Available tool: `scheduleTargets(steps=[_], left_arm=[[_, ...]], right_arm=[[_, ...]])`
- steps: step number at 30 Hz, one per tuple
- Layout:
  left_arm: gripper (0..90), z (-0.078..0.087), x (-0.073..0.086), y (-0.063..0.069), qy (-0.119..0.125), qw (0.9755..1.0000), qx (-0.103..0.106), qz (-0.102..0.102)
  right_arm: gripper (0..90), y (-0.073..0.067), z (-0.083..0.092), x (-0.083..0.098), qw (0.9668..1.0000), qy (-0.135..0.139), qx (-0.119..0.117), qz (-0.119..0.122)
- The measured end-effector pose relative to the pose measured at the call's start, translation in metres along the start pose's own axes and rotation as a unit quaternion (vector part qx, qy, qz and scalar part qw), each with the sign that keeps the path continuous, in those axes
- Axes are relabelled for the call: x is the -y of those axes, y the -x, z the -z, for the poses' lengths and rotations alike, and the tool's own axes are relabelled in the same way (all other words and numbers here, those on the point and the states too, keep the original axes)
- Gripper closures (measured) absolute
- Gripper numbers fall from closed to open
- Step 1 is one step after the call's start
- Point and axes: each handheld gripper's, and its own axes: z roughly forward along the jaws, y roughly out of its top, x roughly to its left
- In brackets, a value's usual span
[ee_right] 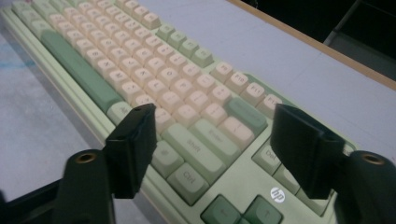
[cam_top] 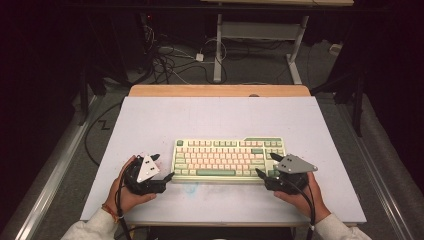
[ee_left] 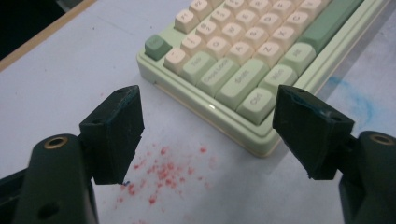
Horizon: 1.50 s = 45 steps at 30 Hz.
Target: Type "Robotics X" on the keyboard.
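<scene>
Squarely, a pale green keyboard (cam_top: 229,159) lay on the near middle of the white tabletop (cam_top: 150,120), with the left hand-held gripper (cam_top: 161,168) spread at its left end and the right hand-held gripper (cam_top: 266,165) spread over its right end.

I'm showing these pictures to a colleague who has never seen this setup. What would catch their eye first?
Probably the pastel green and cream keyboard, lying alone near the front of the pale table. Next, the two open grippers flanking it: the left gripper by its left end, the right gripper over its right end. Red specks stain the table beside the keyboard's left end.
</scene>
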Motion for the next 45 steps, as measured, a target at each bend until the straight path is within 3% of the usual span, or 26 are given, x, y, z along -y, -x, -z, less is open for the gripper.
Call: scheduleTargets(steps=[3, 9, 12, 15, 21, 24, 30, 45], left_arm=[[23.2, 0.002, 0.005, 0.001, -0.009, 1.0, 0.002, 0.002], [23.1, 0.001, 0.01, 0.001, -0.024, 0.9997, -0.005, -0.004], [23.1, 0.0, 0.009, 0.0, -0.022, 0.9998, -0.004, -0.003], [23.1, -0.002, 0.01, 0.001, -0.03, 0.9994, -0.007, -0.015], [23.1, -0.003, 0.011, 0.001, -0.035, 0.9992, -0.006, -0.019], [23.1, -0.006, 0.011, 0.001, -0.045, 0.9986, -0.009, -0.027], [23.1, -0.006, 0.01, 0.003, -0.044, 0.9985, -0.005, -0.032], [23.1, -0.008, 0.01, 0.004, -0.046, 0.9984, 0.0, -0.033]], right_arm=[[40.3, 0.002, -0.002, -0.005, 0.9999, 0.011, -0.01, -0.007], [53.7, 0.005, -0.01, -0.014, 0.9995, 0.006, -0.032, -0.003], [64.0, 0.006, -0.019, -0.018, 0.9992, -0.001, -0.041, -0.002], [74.9, 0.004, -0.029, -0.023, 0.9988, -0.015, -0.046, 0.003], [87.5, -0.004, -0.05, -0.037, 0.9971, -0.033, -0.066, 0.02], [89.5, -0.007, -0.061, -0.042, 0.9962, -0.043, -0.072, 0.024], [89.8, -0.016, -0.078, -0.052, 0.9944, -0.057, -0.084, 0.031], [89.8, -0.022, -0.102, -0.06, 0.9921, -0.08, -0.091, 0.033]])
